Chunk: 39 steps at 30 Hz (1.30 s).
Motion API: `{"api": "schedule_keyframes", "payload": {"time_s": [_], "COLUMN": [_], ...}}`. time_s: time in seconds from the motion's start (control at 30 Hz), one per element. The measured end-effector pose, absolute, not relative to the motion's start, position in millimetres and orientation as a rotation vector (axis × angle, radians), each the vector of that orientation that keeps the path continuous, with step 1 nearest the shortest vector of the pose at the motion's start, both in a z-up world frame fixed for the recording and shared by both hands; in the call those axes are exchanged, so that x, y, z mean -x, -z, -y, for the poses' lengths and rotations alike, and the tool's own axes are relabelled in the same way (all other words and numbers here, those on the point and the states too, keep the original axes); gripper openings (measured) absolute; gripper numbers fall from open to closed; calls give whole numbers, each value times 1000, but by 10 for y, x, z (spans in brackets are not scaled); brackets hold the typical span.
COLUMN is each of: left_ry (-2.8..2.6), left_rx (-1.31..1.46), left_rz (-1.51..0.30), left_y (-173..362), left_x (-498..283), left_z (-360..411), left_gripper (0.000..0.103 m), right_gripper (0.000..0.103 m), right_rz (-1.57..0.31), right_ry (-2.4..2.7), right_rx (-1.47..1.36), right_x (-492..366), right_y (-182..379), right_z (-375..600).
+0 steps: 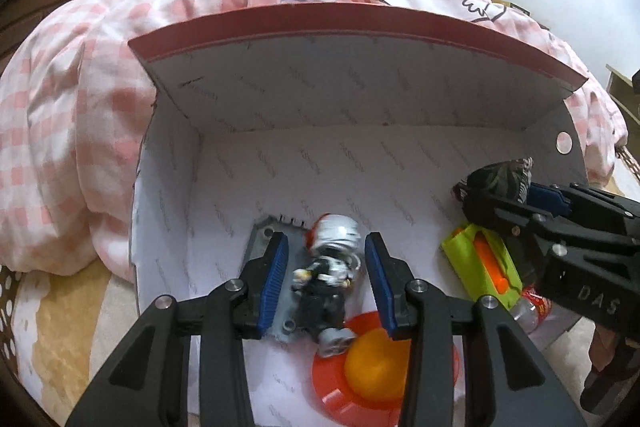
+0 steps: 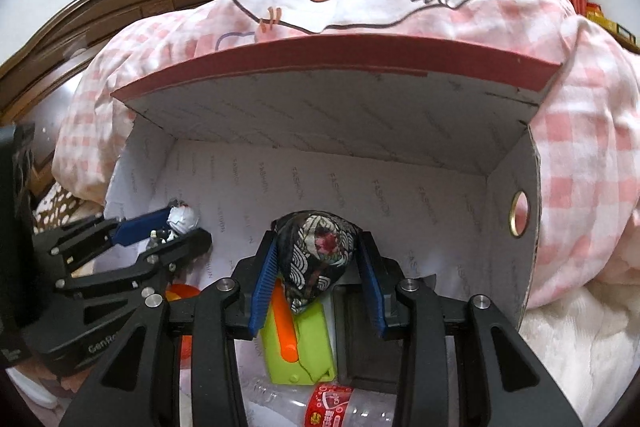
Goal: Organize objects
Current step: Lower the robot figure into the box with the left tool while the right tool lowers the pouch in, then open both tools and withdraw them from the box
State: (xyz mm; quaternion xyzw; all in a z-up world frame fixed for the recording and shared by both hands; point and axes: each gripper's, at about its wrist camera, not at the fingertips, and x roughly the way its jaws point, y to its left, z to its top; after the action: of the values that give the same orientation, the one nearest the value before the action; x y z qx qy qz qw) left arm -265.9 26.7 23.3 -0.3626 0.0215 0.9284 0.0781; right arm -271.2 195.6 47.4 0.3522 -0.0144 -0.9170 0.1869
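An open white box [image 1: 248,163] with a red-edged lid [image 1: 360,27] lies on the bed. My left gripper [image 1: 326,241] is inside it, shut on a small black and silver toy figure [image 1: 328,267] with a white head. The figure hangs over a grey plate [image 1: 264,227]. From the right wrist view, that left gripper [image 2: 184,227] holds the figure [image 2: 182,219] off the box floor. My right gripper [image 2: 318,241] is shut on a dark patterned fabric pouch [image 2: 316,251], also inside the box [image 2: 400,187]. In the left wrist view the pouch [image 1: 500,173] sits at the right.
On the box floor lie an orange ball [image 1: 372,363] on a red dish [image 1: 332,387], a green and orange toy [image 2: 300,347], a clear bottle with a red label [image 2: 332,407] and a dark tray [image 2: 364,331]. A pink checked quilt [image 1: 80,107] rises behind and beside the box.
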Motion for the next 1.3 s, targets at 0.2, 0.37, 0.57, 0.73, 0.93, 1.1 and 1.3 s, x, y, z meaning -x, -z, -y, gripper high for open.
{"api": "schedule_keyframes", "payload": {"time_s": [0.2,0.37,0.57,0.73,0.93,1.1,1.3], "left_ry": [-2774,-2788,-2785,-2787,-2785,-2785,-2783], "left_rx": [1125,1129,1122,1113,1100,1094,1093], "left_rz": [-54,-86,-74,-69,-68,-65,-57], "left_y": [-199,-187,-202,-256,-304,-338,-428], "left_x": [2704,2696,2590,2518,2403,2352,2337], "left_z": [-252,-256,-256,-237,-245,-258,-265], "left_gripper": [61,63,63,63,63,63,63], "right_gripper": [40,45,59,63,63,63,63], "right_rz": [46,42,37,35,32,46,56], "right_ry": [2583,2584,2589,2596,2594,2585,2583], "right_rx": [-993,-976,-918,-899,-884,-883,-871], "right_x": [2701,2663,2552,2484,2409,2361,2281], "right_y": [-482,-494,-571,-646,-697,-722,-767], "right_z": [-1956,-1930,-1912,-1916,-1910,-1919,-1934]}}
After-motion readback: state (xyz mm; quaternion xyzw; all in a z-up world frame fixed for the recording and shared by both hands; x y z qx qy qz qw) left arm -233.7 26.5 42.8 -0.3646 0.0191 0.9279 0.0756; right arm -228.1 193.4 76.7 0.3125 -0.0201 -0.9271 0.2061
